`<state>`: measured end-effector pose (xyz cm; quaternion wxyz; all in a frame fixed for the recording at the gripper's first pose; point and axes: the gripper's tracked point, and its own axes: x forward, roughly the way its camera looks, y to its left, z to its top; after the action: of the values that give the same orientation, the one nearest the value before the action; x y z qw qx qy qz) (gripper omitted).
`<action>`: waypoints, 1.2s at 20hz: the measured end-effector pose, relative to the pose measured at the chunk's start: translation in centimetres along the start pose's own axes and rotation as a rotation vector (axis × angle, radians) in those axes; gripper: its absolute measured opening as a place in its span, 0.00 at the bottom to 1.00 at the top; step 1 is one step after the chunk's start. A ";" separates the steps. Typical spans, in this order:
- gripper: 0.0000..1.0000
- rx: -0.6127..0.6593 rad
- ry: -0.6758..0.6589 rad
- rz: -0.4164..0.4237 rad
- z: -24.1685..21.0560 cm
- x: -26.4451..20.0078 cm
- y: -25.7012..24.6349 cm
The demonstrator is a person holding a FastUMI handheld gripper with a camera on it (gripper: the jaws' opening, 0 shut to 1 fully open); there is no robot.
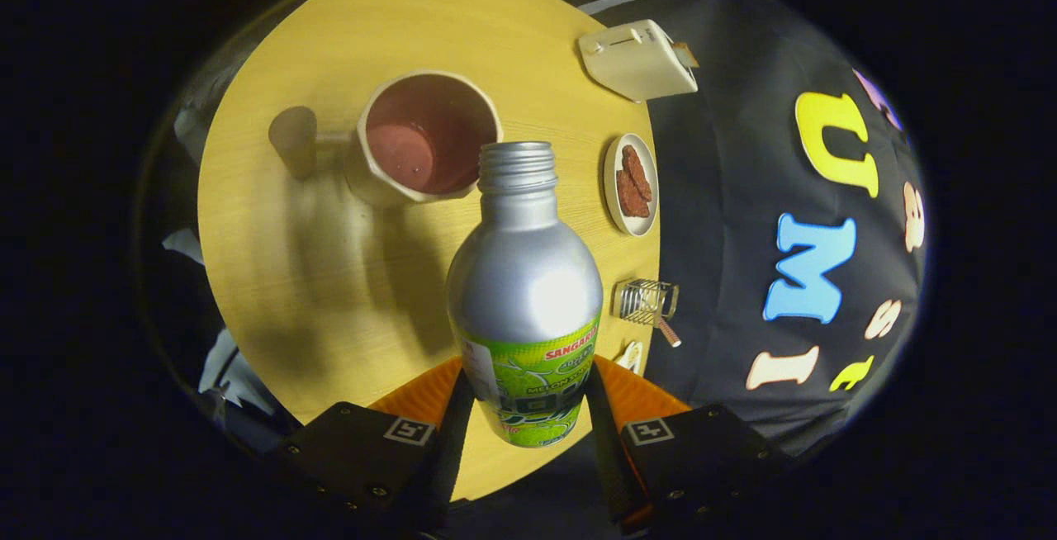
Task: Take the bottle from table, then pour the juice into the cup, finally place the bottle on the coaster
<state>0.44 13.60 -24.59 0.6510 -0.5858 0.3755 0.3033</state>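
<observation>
We have our jaws (528, 420) clamped on the silver aluminium bottle with the green printed label (525, 292), one finger pressed to each side of its labelled lower body. The bottle sits between the fingers and its neck reaches out ahead of them; the threaded mouth is uncapped.

Just beyond the bottle's mouth we see the pale ceramic cup with a dark reddish inside (428, 139), standing on the round yellow wooden worktop (330, 276). The mouth overlaps the cup's near rim in our view; we cannot tell whether the two touch. We see no liquid leaving the bottle.

Beside the cup, on its far side from the bottle, stands a small beige cylinder (294, 140), casting a shadow across the wood.

Further out and off to the other side of the bottle's neck lies a small white oval dish holding brown pieces of food (632, 185). Beyond that dish, at the worktop's edge, is a cream-coloured toaster (636, 59). Nearer our fingers on that same side stands a clear ribbed glass holder (646, 300) with a thin stick leaning out of it.

An orange ribbed mat (636, 395) shows close in behind both fingers, with the bottle's base in front of it.
</observation>
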 end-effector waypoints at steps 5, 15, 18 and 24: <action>0.69 0.211 -0.101 0.014 0.1 0.8 -0.1; 0.70 0.602 -0.259 0.113 0.2 3.1 0.2; 0.70 0.697 -0.305 0.136 0.6 4.1 -0.5; 0.70 0.875 -0.403 0.162 1.2 5.8 -2.2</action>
<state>5.56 14.27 -28.22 0.8700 -0.1559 0.3788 0.2742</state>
